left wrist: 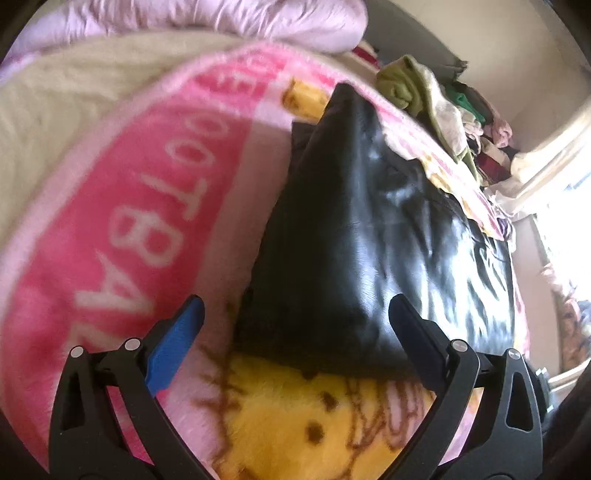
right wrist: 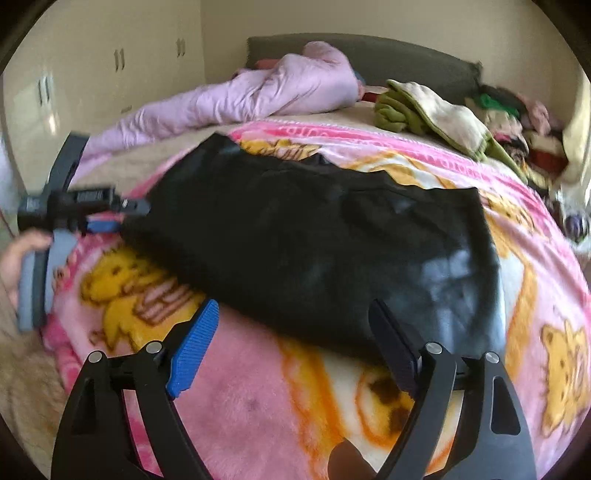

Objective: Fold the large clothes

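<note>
A black, shiny garment (left wrist: pixel 351 221) (right wrist: pixel 314 229) lies spread on a pink blanket (left wrist: pixel 129 221) (right wrist: pixel 258 387) printed with yellow cartoon bears. In the left wrist view my left gripper (left wrist: pixel 295 314) is open, with the garment's near end lying between its widely spread fingers and neither pad pressing it. The right wrist view shows that same left gripper (right wrist: pixel 125 216) at the garment's left end, with a person's hand (right wrist: pixel 22 254) behind it. My right gripper (right wrist: pixel 293 306) is open just in front of the garment's near edge, holding nothing.
A lilac quilt (right wrist: pixel 277 92) (left wrist: pixel 258 22) is bunched at the head of the bed. A heap of green, cream and mixed clothes (right wrist: pixel 424 107) (left wrist: pixel 424 85) lies at the far right. A dark headboard (right wrist: pixel 406 55) and wardrobe doors (right wrist: pixel 110 55) stand behind.
</note>
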`<state>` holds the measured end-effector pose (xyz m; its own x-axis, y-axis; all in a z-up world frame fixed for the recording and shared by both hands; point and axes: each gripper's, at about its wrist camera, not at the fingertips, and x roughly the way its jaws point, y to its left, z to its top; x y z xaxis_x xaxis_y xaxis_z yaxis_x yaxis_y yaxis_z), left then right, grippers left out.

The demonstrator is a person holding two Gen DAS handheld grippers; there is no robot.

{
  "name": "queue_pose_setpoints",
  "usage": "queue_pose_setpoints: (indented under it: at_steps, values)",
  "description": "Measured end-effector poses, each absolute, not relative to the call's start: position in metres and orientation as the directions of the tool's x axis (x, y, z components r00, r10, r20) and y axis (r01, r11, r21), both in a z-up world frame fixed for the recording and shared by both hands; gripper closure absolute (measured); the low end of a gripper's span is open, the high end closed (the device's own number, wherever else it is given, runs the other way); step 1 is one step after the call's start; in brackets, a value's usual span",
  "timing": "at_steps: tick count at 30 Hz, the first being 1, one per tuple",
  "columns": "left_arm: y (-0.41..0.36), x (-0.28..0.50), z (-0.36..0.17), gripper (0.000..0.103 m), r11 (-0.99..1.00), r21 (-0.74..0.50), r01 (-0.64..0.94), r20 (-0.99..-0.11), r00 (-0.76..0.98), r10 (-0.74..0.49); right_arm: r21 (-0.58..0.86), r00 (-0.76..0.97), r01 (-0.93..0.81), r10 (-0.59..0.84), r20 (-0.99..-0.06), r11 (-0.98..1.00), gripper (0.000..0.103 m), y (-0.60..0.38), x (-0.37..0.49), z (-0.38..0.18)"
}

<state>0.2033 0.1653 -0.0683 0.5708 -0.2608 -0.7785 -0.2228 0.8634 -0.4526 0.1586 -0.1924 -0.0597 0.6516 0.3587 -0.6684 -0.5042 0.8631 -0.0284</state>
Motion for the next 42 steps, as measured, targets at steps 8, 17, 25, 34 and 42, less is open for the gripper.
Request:
queue_pose_setpoints:
  at_steps: [8, 17, 25, 34, 42]
  values:
    - [0.165, 0.226, -0.078, 0.01, 0.846, -0.475, -0.244, -0.775, 0.571, -0.27, -0.311, 0.685, -0.559, 0.216, -0.696, 0.769, 0.017, -0.132, 0.165, -0.101]
    - [0.157, 0.222, -0.071, 0.059, 0.843, -0.5, -0.198, -0.741, 0.603, -0.297, -0.503, 0.771, -0.516, 0.121, -0.625, 0.693, 0.029, -0.096, 0.179, -0.123]
    - [0.155, 0.199, -0.047, 0.07, 0.845, -0.519, -0.127, -0.705, 0.623, -0.338, -0.477, 0.767, -0.54, 0.173, -0.617, 0.693, 0.067, -0.105, 0.162, -0.112]
    - [0.149, 0.162, -0.045, 0.068, 0.841, -0.531, -0.103, -0.698, 0.615, -0.365, -0.405, 0.736, -0.571, 0.227, -0.638, 0.715, 0.056, -0.13, 0.141, -0.103]
    - [0.153, 0.169, -0.055, 0.056, 0.849, -0.51, -0.137, -0.719, 0.609, -0.334, -0.025, 0.636, -0.587, 0.442, -0.633, 0.809, 0.038, -0.185, 0.144, -0.063]
